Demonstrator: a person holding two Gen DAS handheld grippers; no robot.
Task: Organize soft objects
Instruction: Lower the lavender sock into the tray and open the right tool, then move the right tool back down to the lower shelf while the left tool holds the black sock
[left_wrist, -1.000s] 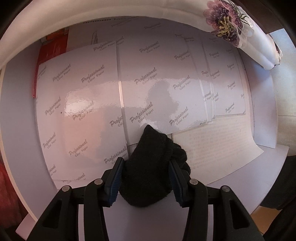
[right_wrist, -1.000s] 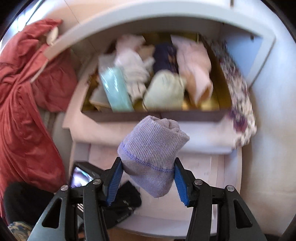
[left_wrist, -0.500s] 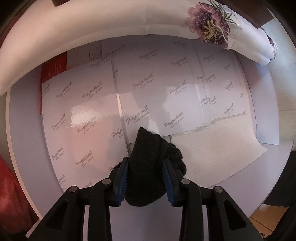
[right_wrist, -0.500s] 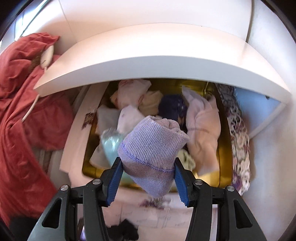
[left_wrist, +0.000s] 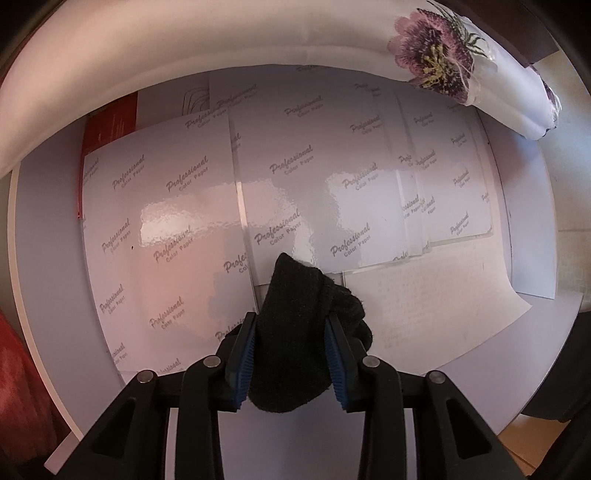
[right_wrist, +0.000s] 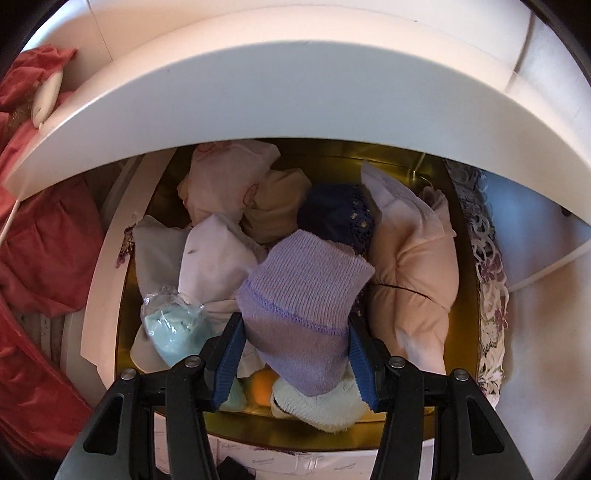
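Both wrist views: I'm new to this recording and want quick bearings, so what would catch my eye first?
In the right view, a lilac sock sits clamped in the right tongs above a gold box crammed with pale rolled fabrics. In the left view, a black sock is pinched in the left tongs over glossy sheets printed "Professional Color Paper". A purple flower print stands out at the upper right there.

Black sock (left_wrist: 291, 332): bundled, dark knit, clamped between the blue pads of the left tool (left_wrist: 291, 360), above glossy sheets near the worktop's near edge. Lilac sock (right_wrist: 303, 310): folded, ribbed knit with a purple seam line, clamped in the right tool (right_wrist: 297, 363), above the gold-lined drawer (right_wrist: 458, 325) holding rolled soft items.
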